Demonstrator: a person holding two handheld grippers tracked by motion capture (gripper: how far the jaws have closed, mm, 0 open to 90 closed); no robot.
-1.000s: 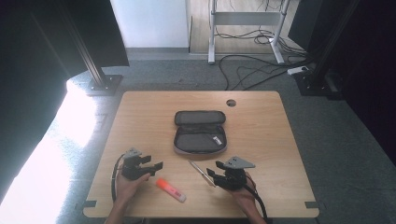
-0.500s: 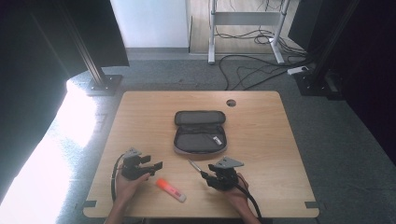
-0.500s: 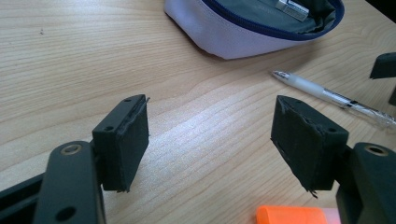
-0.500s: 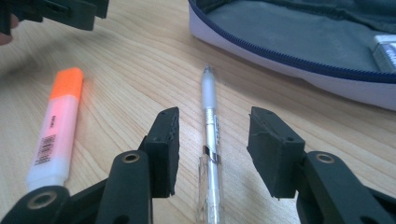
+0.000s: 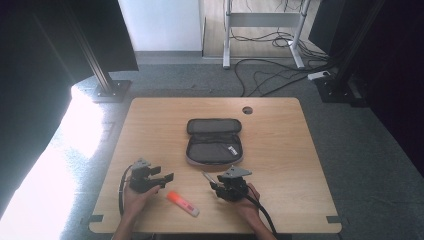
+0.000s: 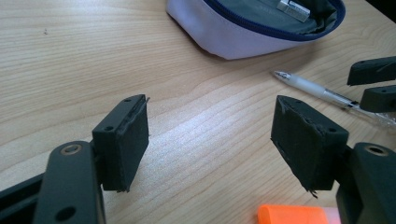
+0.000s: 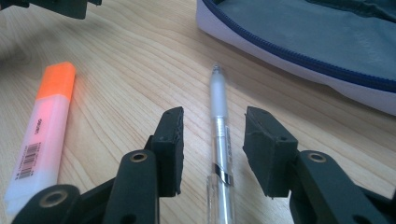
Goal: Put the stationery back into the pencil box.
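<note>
Right tool astride pen, jaws closing, pads clear.

right gripper shifted left along the near table edge, from right of the pen to straddling it. Its jaws have just been closing: pen lies between the pads with a gap each side, no contact yet. Right hand came in with it, closer to the highlighter
</note>
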